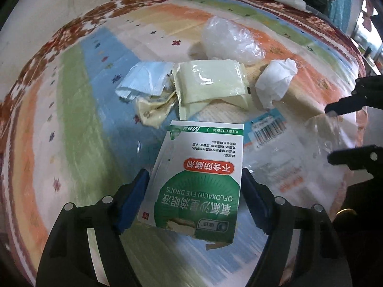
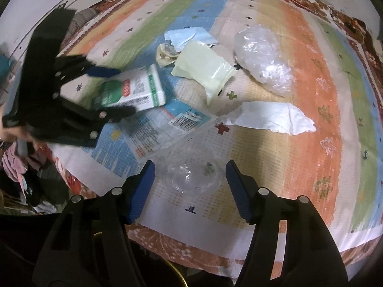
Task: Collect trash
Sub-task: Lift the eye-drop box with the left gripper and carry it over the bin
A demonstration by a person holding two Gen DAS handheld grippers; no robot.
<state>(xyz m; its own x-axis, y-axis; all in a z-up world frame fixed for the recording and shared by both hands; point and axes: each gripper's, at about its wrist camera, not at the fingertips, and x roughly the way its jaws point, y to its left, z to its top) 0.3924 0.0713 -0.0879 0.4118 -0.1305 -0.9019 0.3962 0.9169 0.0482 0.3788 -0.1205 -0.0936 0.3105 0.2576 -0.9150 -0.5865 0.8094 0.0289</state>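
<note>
- left hand-held gripper [image 1: 195, 179] is closed onto the eye-drop box [image 1: 198, 181], pads on its two side walls; box is lifted slightly off the striped tablecloth [image 1: 79, 119], near the 6 o'clock edge of the left wrist view.
- right hand-held gripper [image 2: 189, 181] is wide open and holds nothing; clear plastic dome lid [image 2: 194, 178] lies between its fingers, apparently untouched.
- risk: box is torn and crushed at the gripped end, so the thin card may buckle and slip out during the carry.
- risk: the lid is transparent, smooth and shallow; closing on its curve could squirt it away or crack it.
- other trash at 12 o'clock of the box: yellow wrapper [image 1: 210, 81], crumpled tissue [image 1: 275, 81], clear plastic bag [image 1: 229, 40], face mask [image 1: 146, 79].
- writing: box reads "ofloxacin eye drops" plus chinese text, upside down; barcode label [image 1: 269, 129] not legible.
</note>
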